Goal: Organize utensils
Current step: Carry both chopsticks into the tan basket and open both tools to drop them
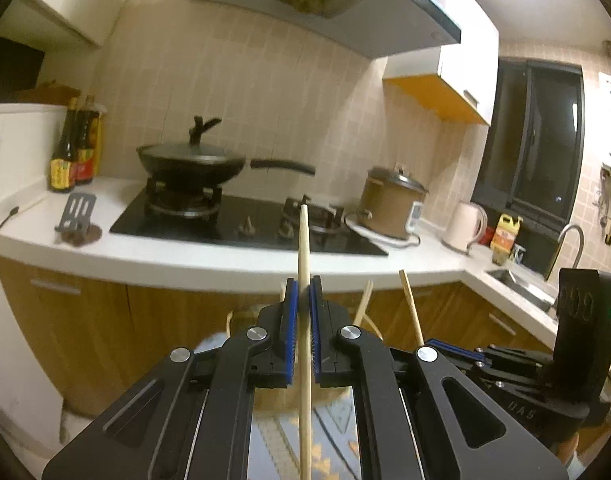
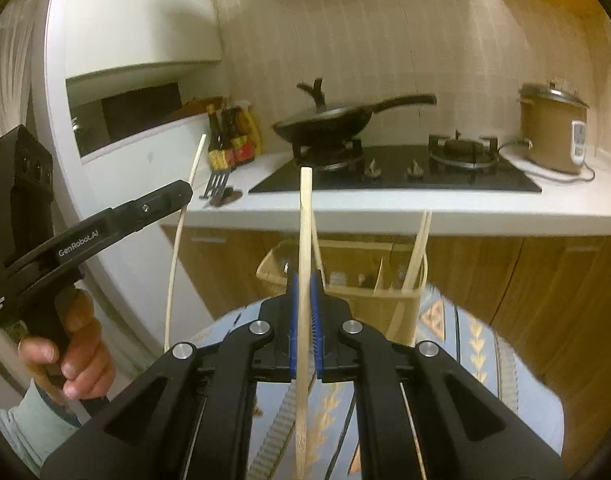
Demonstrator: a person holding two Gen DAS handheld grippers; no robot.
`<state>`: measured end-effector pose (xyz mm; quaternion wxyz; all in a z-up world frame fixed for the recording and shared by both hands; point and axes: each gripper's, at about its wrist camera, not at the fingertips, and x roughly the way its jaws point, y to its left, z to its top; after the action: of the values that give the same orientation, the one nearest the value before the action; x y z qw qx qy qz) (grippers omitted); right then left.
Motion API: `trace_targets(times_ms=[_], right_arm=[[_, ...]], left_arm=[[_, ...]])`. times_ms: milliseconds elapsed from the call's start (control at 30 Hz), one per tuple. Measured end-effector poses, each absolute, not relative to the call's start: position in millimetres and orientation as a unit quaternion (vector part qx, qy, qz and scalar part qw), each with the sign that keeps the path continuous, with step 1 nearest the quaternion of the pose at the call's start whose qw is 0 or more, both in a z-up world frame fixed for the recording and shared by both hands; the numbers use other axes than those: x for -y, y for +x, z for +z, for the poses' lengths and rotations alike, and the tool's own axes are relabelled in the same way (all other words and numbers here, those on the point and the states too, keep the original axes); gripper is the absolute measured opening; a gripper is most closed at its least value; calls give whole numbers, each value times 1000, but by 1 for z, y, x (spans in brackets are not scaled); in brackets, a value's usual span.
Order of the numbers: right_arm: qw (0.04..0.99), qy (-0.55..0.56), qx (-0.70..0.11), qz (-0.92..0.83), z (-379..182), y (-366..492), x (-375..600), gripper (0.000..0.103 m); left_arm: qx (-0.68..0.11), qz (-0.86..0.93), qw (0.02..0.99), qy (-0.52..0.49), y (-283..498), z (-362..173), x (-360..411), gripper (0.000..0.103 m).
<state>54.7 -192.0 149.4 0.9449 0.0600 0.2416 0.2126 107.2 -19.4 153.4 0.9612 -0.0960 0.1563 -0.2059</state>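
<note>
Left gripper [image 1: 304,292]: jaws nearly closed, blue pads clamped on one wooden chopstick [image 1: 304,240] that runs straight up between them toward 12 o'clock, its tip over the stove's front edge.
Right gripper [image 2: 304,292]: jaws pressed together on a second chopstick [image 2: 305,232], also upright at 12 o'clock, its lower end trailing back under the tool toward 6 o'clock.
Neighbouring tool: in the right wrist view the left gripper shows at 9 o'clock, a hand [image 2: 79,344] wrapped round its handle and its pale chopstick curving up toward 11 o'clock; in the left wrist view the right gripper's black body sits at 4 o'clock.
Utensil holder [image 2: 357,280]: a woven, divided basket just beyond the right gripper's tips, toward 1 o'clock, with a pair of loose chopsticks [image 2: 419,248] leaning in its right-hand compartment; the held stick is above and in front of it, not inside.
Surface below: a patterned blue cloth [image 2: 465,344] under the basket.
Counter [image 1: 209,256]: white worktop farther off, with a slotted spatula [image 1: 77,212] at 10 o'clock.
Stove [image 1: 245,224]: black hob carrying a lidded wok [image 1: 193,160] at 11 o'clock.
Far right: a brown rice cooker [image 1: 389,204] at 2 o'clock.
</note>
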Motion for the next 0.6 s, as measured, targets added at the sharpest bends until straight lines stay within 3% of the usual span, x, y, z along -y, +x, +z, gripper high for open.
trace_targets(times_ms=[600], right_arm=[[984, 77, -130, 93, 161, 155, 179, 4]], left_arm=[[-90, -171, 973, -123, 209, 150, 19, 4]])
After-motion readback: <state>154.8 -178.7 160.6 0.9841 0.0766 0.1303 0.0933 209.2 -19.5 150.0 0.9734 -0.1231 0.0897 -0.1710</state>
